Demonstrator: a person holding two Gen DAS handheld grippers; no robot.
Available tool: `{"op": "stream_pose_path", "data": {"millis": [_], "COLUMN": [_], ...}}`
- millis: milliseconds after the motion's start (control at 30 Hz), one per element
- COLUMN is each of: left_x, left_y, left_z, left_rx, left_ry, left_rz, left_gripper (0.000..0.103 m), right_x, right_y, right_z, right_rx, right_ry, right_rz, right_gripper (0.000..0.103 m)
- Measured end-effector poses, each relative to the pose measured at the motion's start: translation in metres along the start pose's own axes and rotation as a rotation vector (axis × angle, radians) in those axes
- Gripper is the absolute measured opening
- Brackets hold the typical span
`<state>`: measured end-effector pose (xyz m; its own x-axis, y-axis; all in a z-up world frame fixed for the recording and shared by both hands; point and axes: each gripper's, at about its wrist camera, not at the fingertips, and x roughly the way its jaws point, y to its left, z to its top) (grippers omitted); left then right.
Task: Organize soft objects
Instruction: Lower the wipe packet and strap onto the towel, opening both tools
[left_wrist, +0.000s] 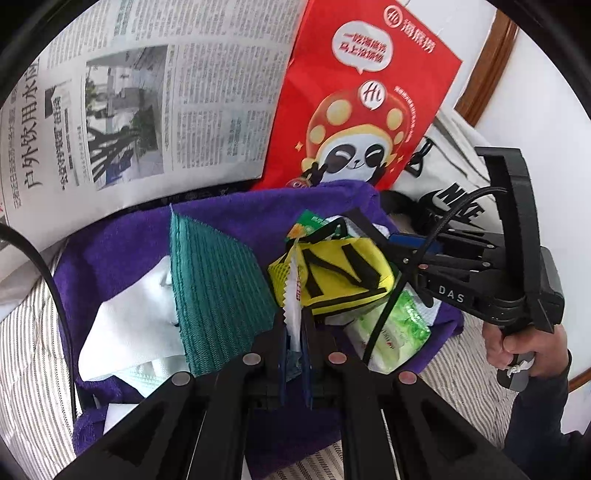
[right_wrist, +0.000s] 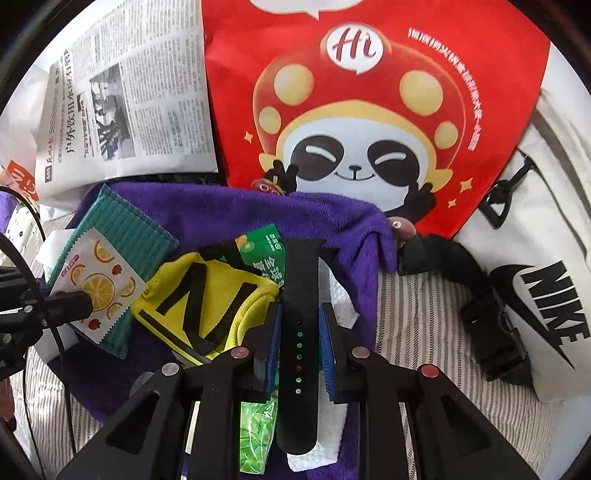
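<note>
- Over the purple terry towel (right_wrist: 229, 214) spread on a striped bedsheet (right_wrist: 424, 306), both grippers hang above a heap of small soft things, which reads as a gathering spot for the sorting.
- The left gripper (left_wrist: 294, 332) has its jaws pinched fully together on the thin edge of a white sachet printed with orange slices (right_wrist: 96, 282); seen edge-on from the left wrist, it shows only as a serrated white strip (left_wrist: 293, 295).
- The right gripper (right_wrist: 300, 347) has its jaws drawn in narrow on a black rubber watch strap with a row of small holes (right_wrist: 300, 295), gripped across its width so that both ends stick out past the pads.
- Holding each item by a flat, narrow part looks deliberate: limp things sag less when caught that way.
- On the towel lie a teal ribbed cloth (left_wrist: 214, 291), a yellow fabric pouch with black stripes (right_wrist: 207, 299), a green printed packet (right_wrist: 264, 251), a pale green leafy wrapper (left_wrist: 402, 332) and white tissue (left_wrist: 136, 325).
- Behind the heap lie a folded newspaper (left_wrist: 147, 103), a red bag with a cartoon panda (right_wrist: 369, 122) and a white bag with black lettering (right_wrist: 546, 288), its black buckled strap (right_wrist: 491, 325) trailing onto the sheet.
- A hand (left_wrist: 517, 347) on the right gripper's handle is partly cut off by the frame.
- What lies under the pouch and beneath the jaws is hidden, the green packet's print is too small to read, and I cannot tell whether the strap touches the things below it.
</note>
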<state>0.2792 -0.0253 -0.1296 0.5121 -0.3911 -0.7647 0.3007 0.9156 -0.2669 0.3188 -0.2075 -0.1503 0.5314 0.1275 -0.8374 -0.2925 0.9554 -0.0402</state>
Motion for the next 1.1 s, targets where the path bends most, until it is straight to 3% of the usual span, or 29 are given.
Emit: {"op": "stream_pose_path", "data": {"millis": [567,667,800,967,1100], "left_x": [0.009,0.009,0.009,0.007,0.003], "left_y": [0.010,0.008,0.006,0.000,-0.006], "left_z": [-0.005,-0.005,-0.006,-0.005,-0.004], "left_rx": [-0.034,-0.026,-0.017,0.004,0.039], "left_ry": [0.037,0.042,0.056,0.067,0.061], "left_rz": [0.003,0.005,-0.006,-0.034,-0.008], "left_gripper": [0.010,0.011,0.019,0.037,0.046], "right_x": [0.025,0.025,0.022,0.012,0.003], "right_y": [-0.011,-0.009,-0.007,-0.007,-0.009], "right_z": [-0.003,-0.003,-0.005,-0.005,-0.004], "right_rx": [0.022,0.011,-0.008,-0.012,-0.020], "right_ry": [0.037,0.039,0.037,0.027,0.018], "right_rz": [0.058,0.049,0.027,0.041,0.042], "right_gripper": [0.022,0.031,0.037,0.045,0.050]}}
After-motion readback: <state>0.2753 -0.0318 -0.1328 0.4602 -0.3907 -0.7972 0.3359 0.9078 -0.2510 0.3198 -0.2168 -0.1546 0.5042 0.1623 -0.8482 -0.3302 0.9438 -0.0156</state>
